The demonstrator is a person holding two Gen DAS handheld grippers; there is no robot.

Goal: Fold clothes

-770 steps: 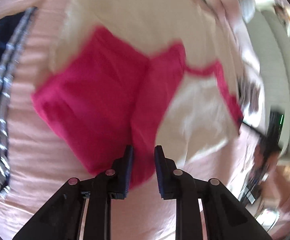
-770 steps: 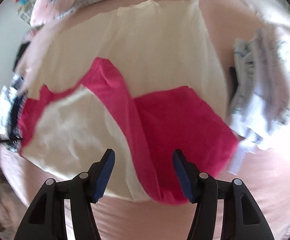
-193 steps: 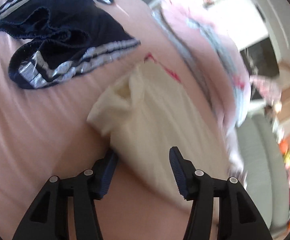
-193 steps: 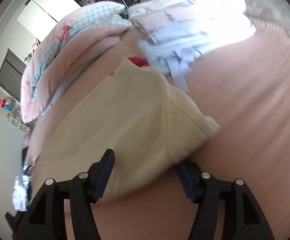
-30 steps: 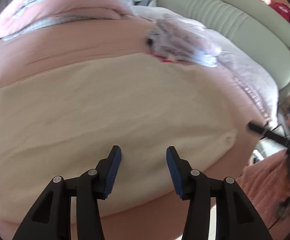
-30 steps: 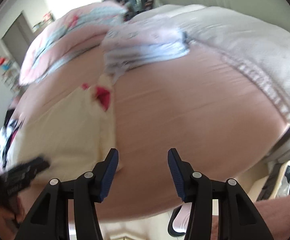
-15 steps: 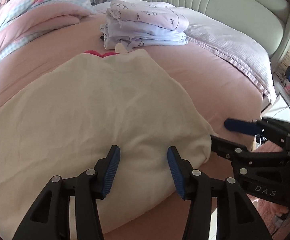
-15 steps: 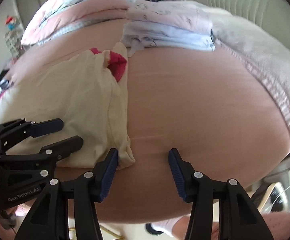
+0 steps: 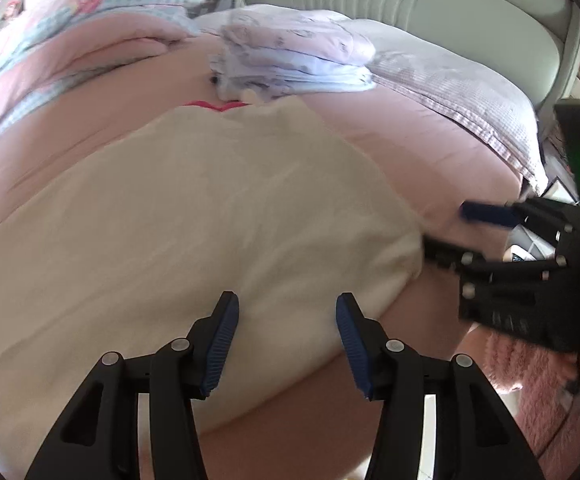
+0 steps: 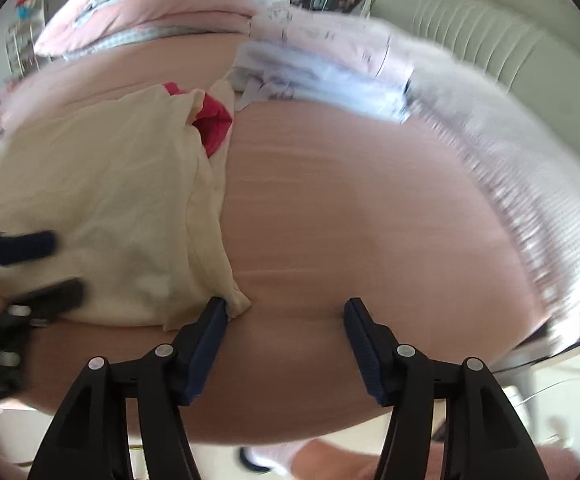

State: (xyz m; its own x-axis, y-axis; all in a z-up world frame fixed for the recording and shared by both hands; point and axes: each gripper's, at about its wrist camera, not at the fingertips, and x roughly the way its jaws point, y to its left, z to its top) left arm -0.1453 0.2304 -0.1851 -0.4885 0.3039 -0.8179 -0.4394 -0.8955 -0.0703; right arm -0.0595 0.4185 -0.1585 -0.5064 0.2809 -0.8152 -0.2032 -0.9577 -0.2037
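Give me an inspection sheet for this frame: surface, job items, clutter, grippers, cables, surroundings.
Surface: pink bedsheet, smooth, lightly creased.
Job's things: cream garment lying folded flat, red lining showing at its far end; stack of folded pale clothes beyond it, touching or just short of the garment's far edge.
Clutter: pink quilt heaped at the far left; checked lilac blanket along the right edge.
Grippers: left gripper open over the garment's near edge; right gripper opening, its left finger at the garment's near corner, only bedsheet between the fingers.
Cables: nothing seen.
Surroundings: grey-green padded headboard; pink rug on the floor.
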